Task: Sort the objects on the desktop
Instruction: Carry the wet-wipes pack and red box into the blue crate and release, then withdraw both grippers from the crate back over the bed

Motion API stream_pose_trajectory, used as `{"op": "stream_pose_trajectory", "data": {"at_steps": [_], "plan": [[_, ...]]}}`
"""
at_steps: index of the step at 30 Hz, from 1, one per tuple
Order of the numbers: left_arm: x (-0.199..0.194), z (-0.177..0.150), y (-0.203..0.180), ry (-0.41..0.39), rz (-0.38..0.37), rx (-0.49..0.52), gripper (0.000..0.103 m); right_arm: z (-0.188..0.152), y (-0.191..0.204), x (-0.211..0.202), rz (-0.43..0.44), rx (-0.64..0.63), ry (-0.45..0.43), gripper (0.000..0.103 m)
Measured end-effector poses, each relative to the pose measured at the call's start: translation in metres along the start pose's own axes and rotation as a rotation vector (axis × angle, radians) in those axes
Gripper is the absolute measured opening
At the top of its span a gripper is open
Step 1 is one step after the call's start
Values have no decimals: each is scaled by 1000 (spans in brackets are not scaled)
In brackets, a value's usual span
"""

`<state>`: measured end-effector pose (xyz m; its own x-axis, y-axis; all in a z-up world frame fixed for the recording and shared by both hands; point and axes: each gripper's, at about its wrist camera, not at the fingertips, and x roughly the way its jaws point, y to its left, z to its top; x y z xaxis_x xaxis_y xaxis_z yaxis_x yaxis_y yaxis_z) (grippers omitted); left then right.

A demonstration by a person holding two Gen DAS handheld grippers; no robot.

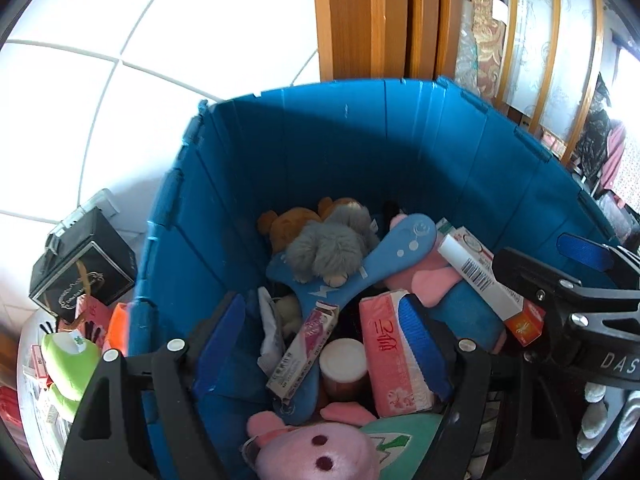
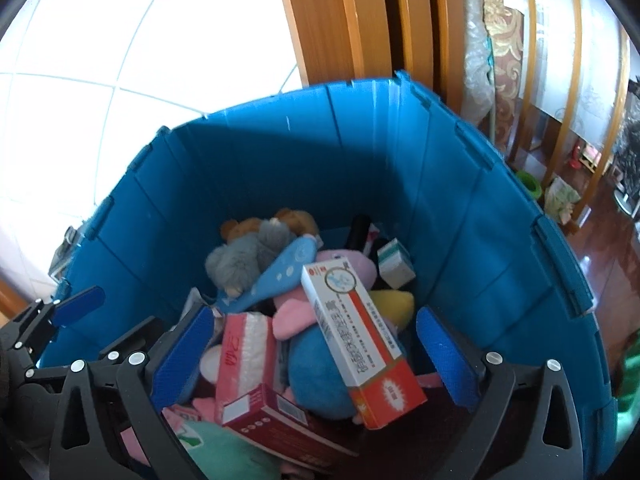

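Both grippers hover over a deep blue bin [image 1: 440, 152], which also fills the right wrist view [image 2: 460, 184]. It holds a grey plush [image 1: 328, 248], a blue flat toy [image 1: 384, 256], a pink tissue pack [image 1: 394, 356], a white-and-orange medicine box [image 2: 360, 340], a pink plush [image 1: 316, 452] and a small jar [image 1: 344, 364]. My left gripper [image 1: 320, 344] is open and empty above the pile. My right gripper [image 2: 320, 356] is open and empty, its blue pads either side of the medicine box without touching it. The right gripper also shows at the right edge of the left wrist view [image 1: 568, 280].
Outside the bin on the left stand a black box [image 1: 80, 268], a green plush [image 1: 68, 364] and small packets. White floor tiles [image 1: 120, 80] lie beyond. Wooden furniture [image 1: 380, 16] stands behind the bin. A dark wooden floor [image 2: 600, 240] lies to the right.
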<state>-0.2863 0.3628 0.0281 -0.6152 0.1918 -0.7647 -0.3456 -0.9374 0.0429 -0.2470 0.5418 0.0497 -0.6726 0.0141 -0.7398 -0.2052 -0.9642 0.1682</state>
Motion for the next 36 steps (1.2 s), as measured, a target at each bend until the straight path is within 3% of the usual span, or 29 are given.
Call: {"op": "stream_pose_trajectory", "data": {"at_steps": [8, 11, 13, 23, 27, 29, 32, 34, 36], "plan": [[-72, -7, 13, -141, 6, 10, 79, 4, 13, -41, 67, -16, -84, 103], [-106, -15, 21, -211, 10, 6, 82, 3, 25, -73, 90, -27, -163, 103], [-124, -23, 30, -251, 9, -13, 91, -1, 37, -95, 108, -49, -220, 103], [-192, -82, 106, -402, 94, -144, 93, -49, 122, -167, 175, -179, -486, 103], [-207, -114, 155, -426, 133, -223, 93, -72, 156, -177, 233, -186, -575, 103], [-212, -132, 183, -425, 131, -270, 93, -80, 181, -175, 274, -219, -562, 103], [-218, -161, 222, -424, 220, -328, 93, -93, 215, -172, 339, -247, -539, 103], [-218, -180, 247, -393, 273, -341, 93, -101, 236, -170, 374, -263, -538, 103], [-218, -200, 274, -356, 277, -374, 93, -112, 260, -166, 404, -291, -535, 103]]}}
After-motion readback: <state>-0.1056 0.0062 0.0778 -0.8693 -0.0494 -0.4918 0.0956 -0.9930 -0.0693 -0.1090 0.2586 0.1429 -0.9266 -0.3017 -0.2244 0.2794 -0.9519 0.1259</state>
